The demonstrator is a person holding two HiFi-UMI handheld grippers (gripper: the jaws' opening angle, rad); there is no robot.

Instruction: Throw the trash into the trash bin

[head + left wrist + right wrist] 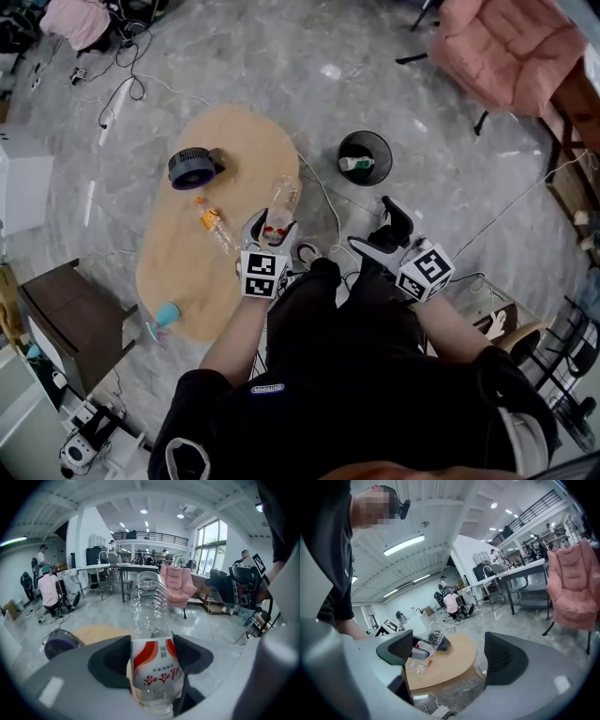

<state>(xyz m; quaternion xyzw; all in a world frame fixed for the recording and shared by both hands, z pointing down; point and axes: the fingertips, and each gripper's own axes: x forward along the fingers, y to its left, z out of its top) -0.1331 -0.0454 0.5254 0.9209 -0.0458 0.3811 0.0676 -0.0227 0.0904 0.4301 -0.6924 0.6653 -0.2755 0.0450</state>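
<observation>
Here left hand-held gripper (152,660) pinches bottle (150,606) lengthwise, seemingly base-forward; right hand-held gripper (450,653) spread

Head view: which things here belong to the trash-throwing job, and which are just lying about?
Job: clear plastic bottle with red-white label, clamped in left tongs; clear orange-labelled bottle on oval wooden table; round black trash bin.
Lying about: dark round fan; pink padded armchair.
</observation>
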